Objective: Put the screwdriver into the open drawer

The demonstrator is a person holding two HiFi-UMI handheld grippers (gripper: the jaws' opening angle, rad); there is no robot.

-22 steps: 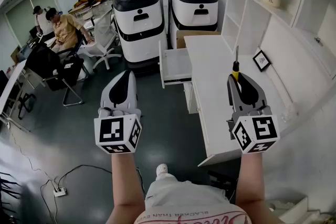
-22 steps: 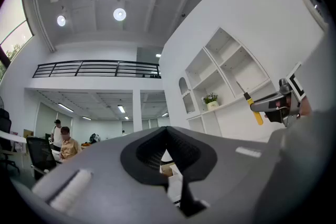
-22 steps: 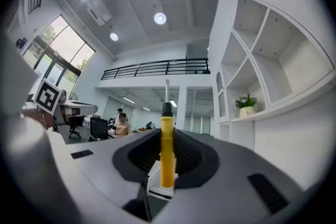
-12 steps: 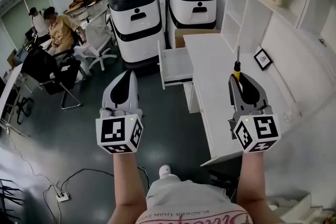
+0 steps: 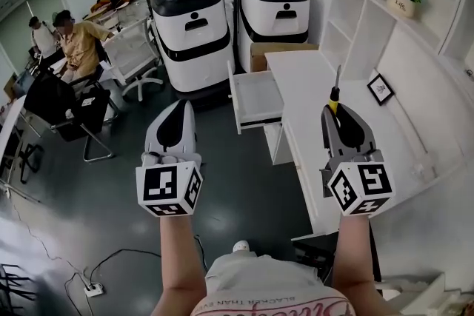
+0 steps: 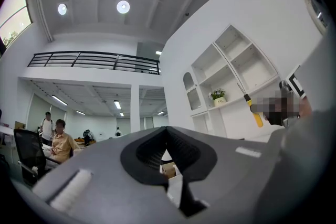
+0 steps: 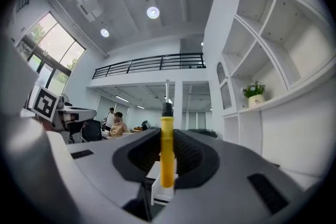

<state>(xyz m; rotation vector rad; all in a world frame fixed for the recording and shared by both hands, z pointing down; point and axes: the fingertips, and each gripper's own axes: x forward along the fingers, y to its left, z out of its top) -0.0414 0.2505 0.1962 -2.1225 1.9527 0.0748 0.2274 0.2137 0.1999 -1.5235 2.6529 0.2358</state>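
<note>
The right gripper [image 7: 167,162], at frame centre, clamps an upright yellow-handled screwdriver [image 7: 167,149]; a potted plant [image 7: 254,93] sits on a shelf at right.

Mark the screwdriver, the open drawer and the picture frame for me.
screwdriver [image 7: 167,149]: right gripper view, on the yellow handle.
open drawer [image 5: 257,95]: head view, on its bare white floor.
picture frame [image 5: 381,89]: head view, on the middle of its dark face.
</note>
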